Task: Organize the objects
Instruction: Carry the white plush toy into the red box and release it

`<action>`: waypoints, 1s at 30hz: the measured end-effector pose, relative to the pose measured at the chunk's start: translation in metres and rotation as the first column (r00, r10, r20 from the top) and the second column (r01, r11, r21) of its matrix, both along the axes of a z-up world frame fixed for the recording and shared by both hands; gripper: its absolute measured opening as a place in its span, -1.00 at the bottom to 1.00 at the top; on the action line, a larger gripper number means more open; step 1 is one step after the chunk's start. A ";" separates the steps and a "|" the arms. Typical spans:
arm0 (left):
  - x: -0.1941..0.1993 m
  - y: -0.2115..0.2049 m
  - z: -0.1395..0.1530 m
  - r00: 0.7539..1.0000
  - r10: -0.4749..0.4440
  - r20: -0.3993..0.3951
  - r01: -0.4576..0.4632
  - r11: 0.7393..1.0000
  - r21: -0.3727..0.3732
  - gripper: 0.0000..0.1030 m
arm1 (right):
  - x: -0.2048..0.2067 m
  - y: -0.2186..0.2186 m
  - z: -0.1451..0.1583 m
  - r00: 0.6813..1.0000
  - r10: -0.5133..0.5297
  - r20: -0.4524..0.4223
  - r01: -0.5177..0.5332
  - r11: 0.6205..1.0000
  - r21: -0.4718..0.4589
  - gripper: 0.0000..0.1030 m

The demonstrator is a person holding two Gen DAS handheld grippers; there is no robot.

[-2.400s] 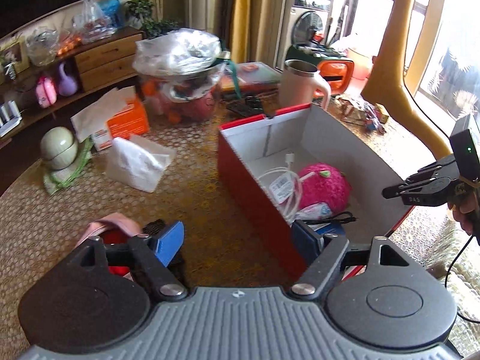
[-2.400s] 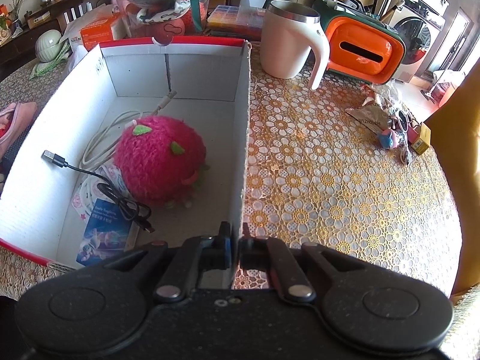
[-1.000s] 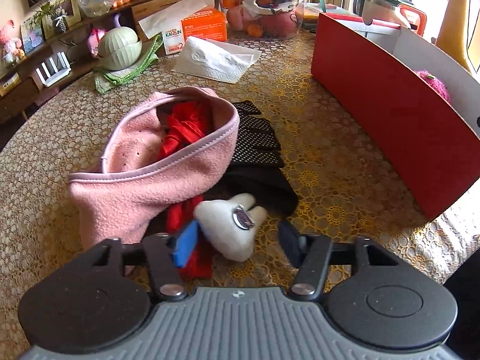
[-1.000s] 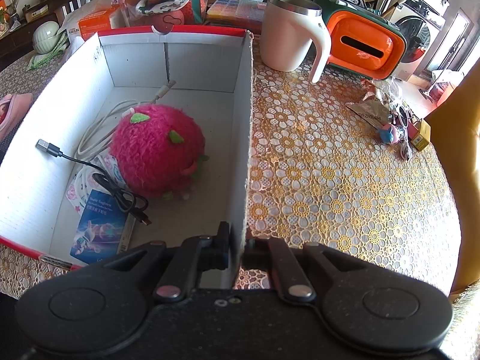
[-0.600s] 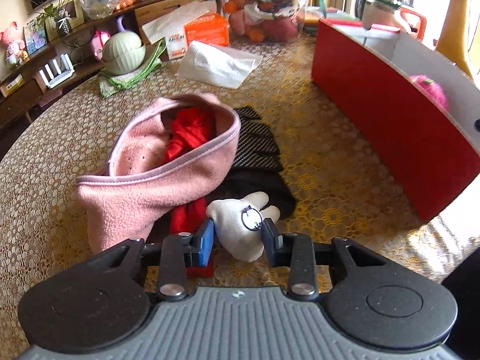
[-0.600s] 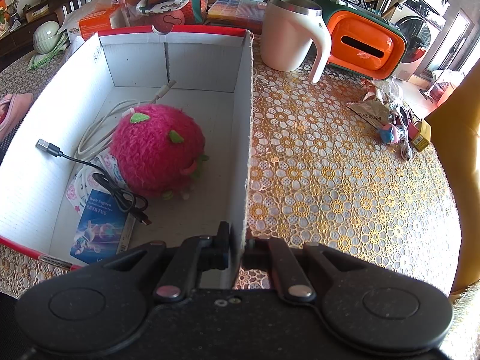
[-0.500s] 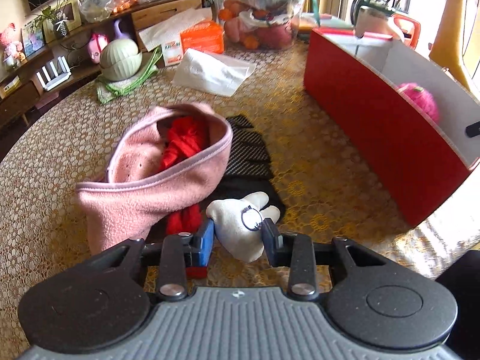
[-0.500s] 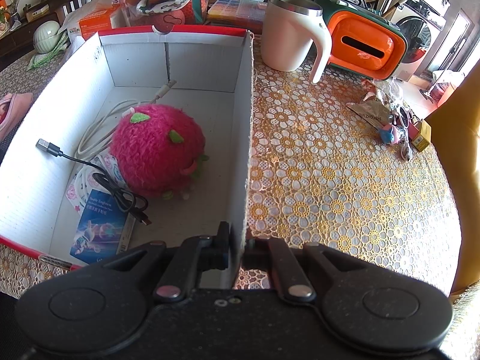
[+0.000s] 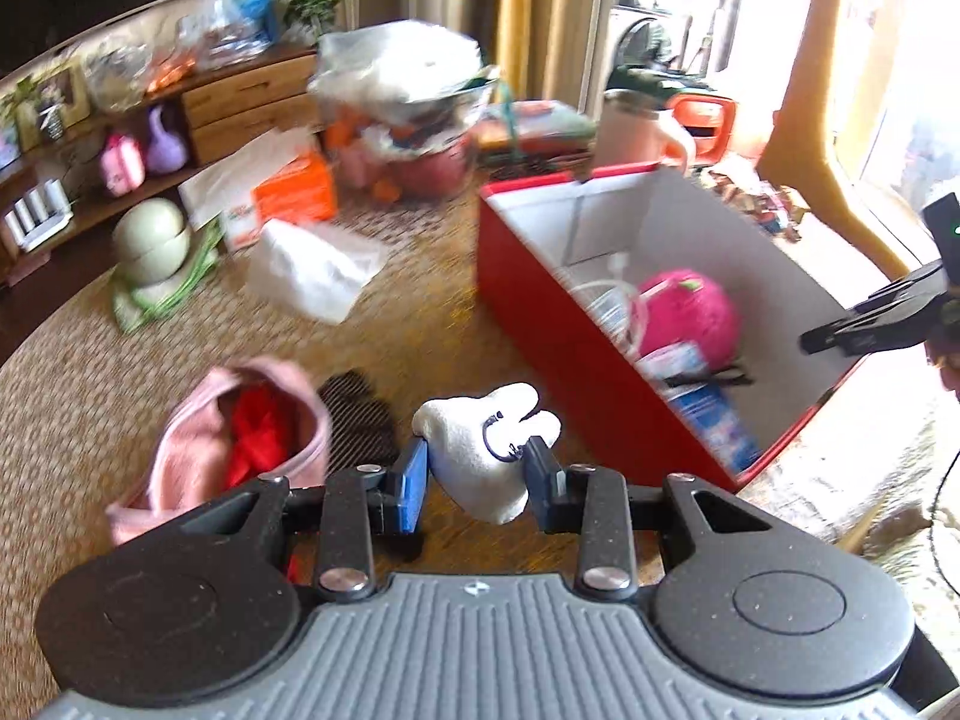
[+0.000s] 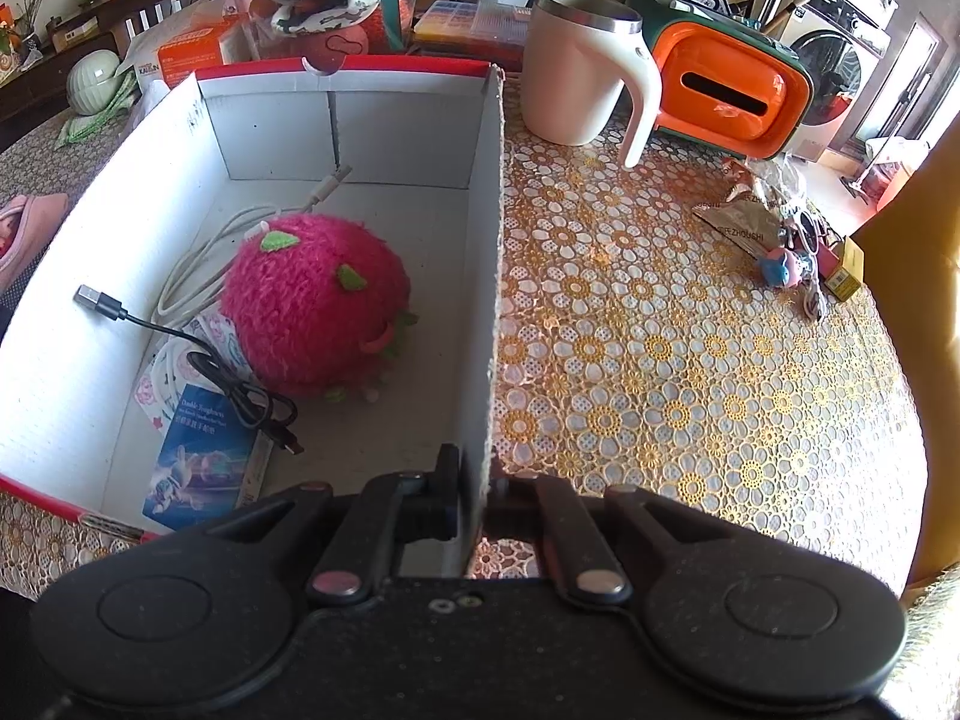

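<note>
My left gripper (image 9: 477,471) is shut on a small white plush toy (image 9: 480,450) with a metal ring, held up above the table. Below and left lie a pink cloth hat (image 9: 198,438) with red fabric inside and a black glove (image 9: 360,414). To the right stands the red cardboard box (image 9: 540,312) with white inside walls. My right gripper (image 10: 477,495) is shut on the box's right wall (image 10: 489,300) near its front corner, and it also shows in the left wrist view as the right gripper (image 9: 882,318). Inside the box lie a pink fuzzy ball (image 10: 315,309), a white cable, a black USB cable (image 10: 198,354) and a blue card (image 10: 198,456).
A white mug (image 10: 579,72) and an orange-green case (image 10: 726,90) stand right of the box. Small trinkets (image 10: 786,252) lie by the table's right edge. Behind the box are a tissue pack (image 9: 312,270), an orange carton (image 9: 288,192), a bagged fruit bowl (image 9: 408,120) and a green round object (image 9: 153,240).
My left gripper closed on the white plush toy and lifted it off the table, swinging toward the red box. The right gripper kept its hold on the box wall.
</note>
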State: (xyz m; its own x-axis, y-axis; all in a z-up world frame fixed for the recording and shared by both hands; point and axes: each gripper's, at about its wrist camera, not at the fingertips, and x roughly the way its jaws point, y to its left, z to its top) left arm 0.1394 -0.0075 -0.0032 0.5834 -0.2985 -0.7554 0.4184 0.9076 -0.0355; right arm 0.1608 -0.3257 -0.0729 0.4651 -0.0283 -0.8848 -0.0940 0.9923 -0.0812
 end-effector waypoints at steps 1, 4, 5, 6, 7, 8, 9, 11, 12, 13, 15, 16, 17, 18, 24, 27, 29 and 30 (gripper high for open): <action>0.001 -0.006 0.004 1.000 -0.016 0.008 0.016 1.000 0.000 -0.36 | 0.000 0.000 0.000 1.000 0.000 0.001 0.000 1.000 0.000 -0.90; 0.006 -0.027 0.013 0.997 -0.062 0.034 0.062 0.998 0.022 -0.36 | 0.000 0.000 0.001 1.000 0.000 0.003 0.000 1.000 0.001 -0.90; 0.008 -0.034 0.016 0.996 -0.078 0.039 0.077 0.997 0.025 -0.36 | 0.000 0.000 0.001 1.000 0.000 0.003 0.000 1.000 0.001 -0.90; 0.010 -0.041 0.018 0.995 -0.092 0.046 0.090 0.995 0.031 -0.36 | 0.000 0.000 0.001 1.000 0.000 0.003 0.000 1.000 0.001 -0.90; 0.011 -0.049 0.020 0.993 -0.106 0.053 0.104 0.994 0.038 -0.36 | 0.001 0.000 0.001 1.000 -0.001 0.003 0.001 1.000 0.002 -0.90; 0.012 -0.055 0.022 0.991 -0.119 0.058 0.116 0.992 0.043 -0.36 | 0.001 0.000 0.001 1.000 -0.002 0.004 0.002 1.000 0.003 -0.90; 0.014 -0.061 0.023 0.990 -0.128 0.061 0.126 0.991 0.044 -0.36 | 0.002 -0.001 0.001 1.000 -0.002 0.003 0.002 1.000 0.004 -0.90; 0.018 -0.075 0.024 0.987 -0.147 0.060 0.145 0.988 0.045 -0.36 | 0.002 -0.001 0.001 1.000 -0.001 0.004 0.001 1.000 0.003 -0.90; 0.020 -0.081 0.024 0.986 -0.154 0.057 0.151 0.987 0.045 -0.36 | 0.002 -0.001 0.001 1.000 0.000 0.004 0.000 1.000 0.004 -0.90; 0.023 -0.087 0.023 0.985 -0.162 0.052 0.160 0.986 0.045 -0.36 | 0.003 -0.001 0.001 1.000 0.001 0.003 -0.001 1.000 0.004 -0.90; 0.026 -0.099 0.020 0.982 -0.181 0.047 0.178 0.982 0.055 -0.36 | 0.003 -0.001 0.001 1.000 0.004 0.003 -0.004 1.000 0.004 -0.90; 0.029 -0.104 0.018 0.981 -0.187 0.046 0.184 0.981 0.063 -0.36 | 0.003 -0.001 0.001 1.000 0.004 0.003 -0.004 1.000 0.005 -0.90; 0.031 -0.109 0.017 0.981 -0.192 0.043 0.188 0.980 0.067 -0.36 | 0.004 -0.001 0.001 1.000 0.005 0.002 -0.005 1.000 0.005 -0.90; 0.034 -0.114 0.016 0.980 -0.195 0.040 0.192 0.979 0.071 -0.36 | 0.003 0.000 0.001 1.000 0.005 0.003 -0.005 1.000 0.004 -0.90; 0.064 -0.139 0.005 0.987 -0.161 0.018 0.158 0.983 0.093 -0.35 | 0.003 -0.001 0.000 1.000 0.012 0.006 -0.012 1.000 0.006 -0.90; 0.082 -0.155 -0.004 0.990 -0.141 0.014 0.138 0.982 0.129 -0.35 | 0.003 -0.001 0.000 1.000 0.019 0.007 -0.019 1.000 0.003 -0.90; 0.095 -0.164 -0.010 0.992 -0.128 -0.002 0.127 0.982 0.136 -0.35 | 0.002 0.000 0.001 1.000 0.021 0.008 -0.021 1.000 0.002 -0.90; 0.101 -0.168 -0.013 0.993 -0.120 -0.008 0.120 0.983 0.141 -0.35 | 0.002 -0.001 0.001 1.000 0.022 0.008 -0.022 1.000 0.003 -0.91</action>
